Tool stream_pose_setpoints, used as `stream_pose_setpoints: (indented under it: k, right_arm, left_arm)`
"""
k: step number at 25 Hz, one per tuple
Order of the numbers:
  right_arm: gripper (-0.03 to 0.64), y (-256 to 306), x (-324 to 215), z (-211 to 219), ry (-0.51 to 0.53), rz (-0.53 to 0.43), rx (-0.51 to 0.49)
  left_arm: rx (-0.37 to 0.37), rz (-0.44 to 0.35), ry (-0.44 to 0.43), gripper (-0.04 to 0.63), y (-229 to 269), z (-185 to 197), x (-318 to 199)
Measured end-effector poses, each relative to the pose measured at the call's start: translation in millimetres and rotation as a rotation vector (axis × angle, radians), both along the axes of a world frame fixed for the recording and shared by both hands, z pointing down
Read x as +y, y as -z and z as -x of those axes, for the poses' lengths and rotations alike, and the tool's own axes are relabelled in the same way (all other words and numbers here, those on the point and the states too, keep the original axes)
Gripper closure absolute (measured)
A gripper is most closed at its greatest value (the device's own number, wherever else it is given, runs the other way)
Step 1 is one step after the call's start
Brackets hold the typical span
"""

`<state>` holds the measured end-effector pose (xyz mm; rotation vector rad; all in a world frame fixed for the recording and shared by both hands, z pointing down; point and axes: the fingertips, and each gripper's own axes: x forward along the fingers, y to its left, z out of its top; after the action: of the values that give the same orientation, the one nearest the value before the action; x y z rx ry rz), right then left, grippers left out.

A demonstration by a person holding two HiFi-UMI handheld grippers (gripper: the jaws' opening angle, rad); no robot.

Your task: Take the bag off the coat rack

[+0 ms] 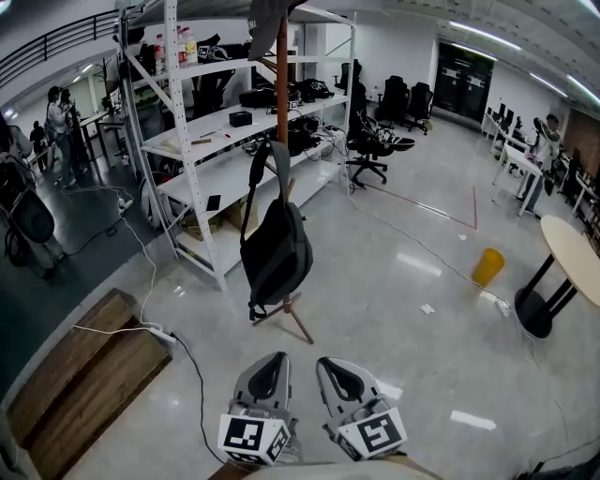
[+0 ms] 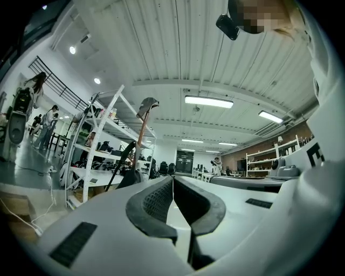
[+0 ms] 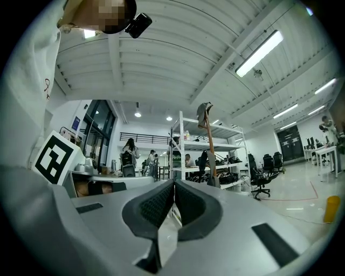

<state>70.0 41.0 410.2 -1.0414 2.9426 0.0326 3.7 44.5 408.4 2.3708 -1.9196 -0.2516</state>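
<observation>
A black backpack (image 1: pixel 276 246) hangs by its strap from a reddish-brown coat rack pole (image 1: pixel 281 94) in the middle of the head view, with a grey cap (image 1: pixel 265 21) on the pole's top. Both grippers sit low and near me, well short of the rack. My left gripper (image 1: pixel 265 365) is shut with nothing in it, and my right gripper (image 1: pixel 336 369) is shut and empty too. The left gripper view shows the backpack (image 2: pixel 127 178) far off to the left of the closed jaws. In the right gripper view the rack pole (image 3: pixel 210 156) stands just right of the jaws.
White metal shelving (image 1: pixel 202 141) loaded with gear stands right behind the rack. Wooden steps (image 1: pixel 84 370) and a white power cable (image 1: pixel 141 281) lie at the left. A yellow bin (image 1: pixel 487 266) and a round table (image 1: pixel 574 253) are at the right. Office chairs (image 1: pixel 370 145) stand farther back, people at far left.
</observation>
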Motion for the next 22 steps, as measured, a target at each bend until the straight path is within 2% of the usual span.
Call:
stream_pose_setpoints:
  k: [9,17,22]
  right_arm:
    - [0.598,-4.8,-105.6,56.4,-0.02,0.028,-0.003]
    - [0.598,11.2,-200.8,113.4,-0.044,0.021,-0.022]
    - [0.598,17.9,-244.7,131.8,-0.073,0.001,-0.009]
  left_arm:
    - [-0.011,-0.004,-0.017,0.577,2.3,54.2,-102.6]
    - [-0.009,-0.013,-0.035,0.577,13.1,111.6,-197.5]
    - [-0.02,-0.004,-0.038,0.577,16.3,136.6,-237.6]
